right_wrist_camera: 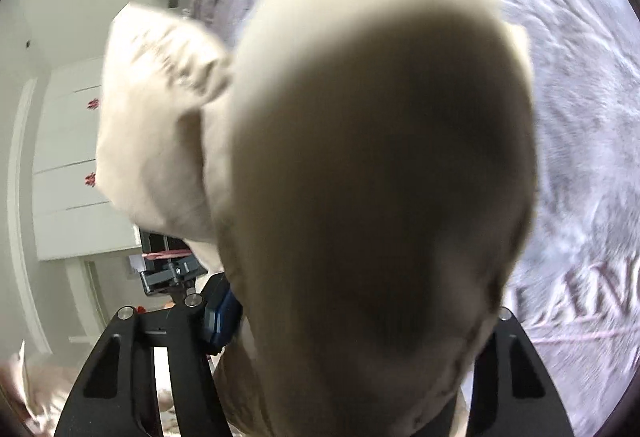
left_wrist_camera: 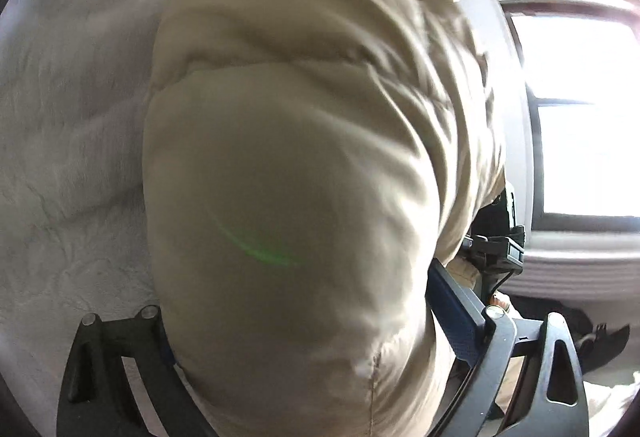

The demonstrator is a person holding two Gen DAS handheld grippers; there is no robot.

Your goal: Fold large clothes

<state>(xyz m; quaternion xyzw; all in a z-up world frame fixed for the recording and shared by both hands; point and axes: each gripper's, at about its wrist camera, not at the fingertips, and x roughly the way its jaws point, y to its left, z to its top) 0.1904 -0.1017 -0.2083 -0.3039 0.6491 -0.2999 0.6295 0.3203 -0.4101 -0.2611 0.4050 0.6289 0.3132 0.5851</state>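
Both jaws clamp the puffy beige coat [left_wrist_camera: 304, 141]: left gripper [left_wrist_camera: 316, 353], right gripper [right_wrist_camera: 360, 321]. Keep your grips level, lowering it onto the bed [left_wrist_camera: 72, 157] evenly.

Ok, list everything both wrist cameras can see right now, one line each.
Padded garment: one, beige, bulging between both grippers' fingers, filling both views.
Bed cover: one, pale grey, beneath the garment.
Window: one, bright, right side of left wrist view.
Drawer unit: one, white with red marks, left side of right wrist view.
Left gripper: black, closed on the garment.
Right gripper: black, garment between its fingers.
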